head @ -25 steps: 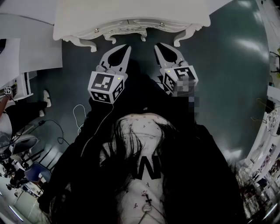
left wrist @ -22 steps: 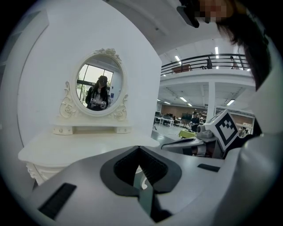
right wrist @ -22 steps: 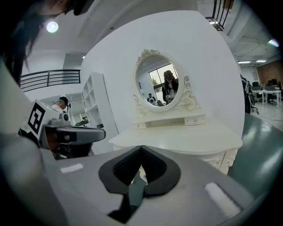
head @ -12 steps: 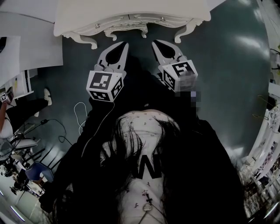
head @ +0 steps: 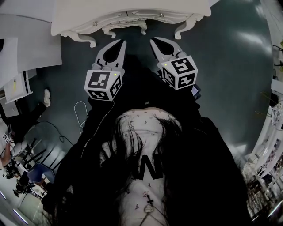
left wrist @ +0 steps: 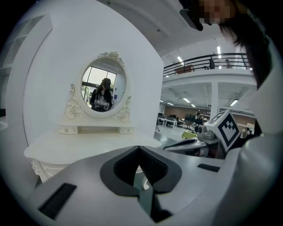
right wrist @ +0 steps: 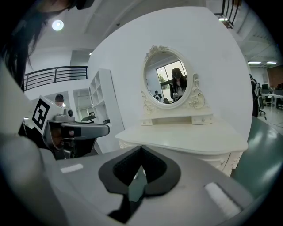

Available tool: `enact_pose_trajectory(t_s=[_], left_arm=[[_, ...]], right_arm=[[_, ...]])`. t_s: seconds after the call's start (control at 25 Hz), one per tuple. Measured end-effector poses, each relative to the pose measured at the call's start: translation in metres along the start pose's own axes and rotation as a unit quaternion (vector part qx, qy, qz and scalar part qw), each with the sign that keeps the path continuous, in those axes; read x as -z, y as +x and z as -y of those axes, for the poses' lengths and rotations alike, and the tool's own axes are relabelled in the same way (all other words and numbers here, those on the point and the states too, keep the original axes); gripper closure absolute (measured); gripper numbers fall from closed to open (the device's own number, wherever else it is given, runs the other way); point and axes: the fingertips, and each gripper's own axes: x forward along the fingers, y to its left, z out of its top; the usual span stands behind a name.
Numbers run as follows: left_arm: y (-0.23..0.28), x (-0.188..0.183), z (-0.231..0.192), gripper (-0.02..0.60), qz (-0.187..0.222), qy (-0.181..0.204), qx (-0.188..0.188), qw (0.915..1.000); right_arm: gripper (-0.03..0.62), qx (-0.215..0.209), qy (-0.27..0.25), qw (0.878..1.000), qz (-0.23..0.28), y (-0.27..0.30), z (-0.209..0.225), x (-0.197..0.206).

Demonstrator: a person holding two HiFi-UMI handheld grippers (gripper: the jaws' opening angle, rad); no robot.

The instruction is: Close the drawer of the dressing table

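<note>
Both are pinched closed on nothing: our left hand-held gripper [head: 120, 43] and right hand-held gripper [head: 153, 41] point at the drawer [head: 128, 18], just ahead of their tips, under the tabletop [head: 132, 6]. We judge it stiff, light wood that slides easily, so a flat push on its front between the knobs [head: 94, 23] should do. It looks almost flush, and its inside is hidden from us.
</note>
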Motion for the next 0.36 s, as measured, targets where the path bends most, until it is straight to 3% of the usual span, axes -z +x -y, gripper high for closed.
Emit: enact_pose_trajectory(t_s=[0.36], left_arm=[[0.002, 0.011, 0.001, 0.586, -0.003, 0.003, 0.001, 1.0000]], right_arm=[[0.585, 0.000, 0.000, 1.000, 0.000, 0.003, 0.001, 0.010]])
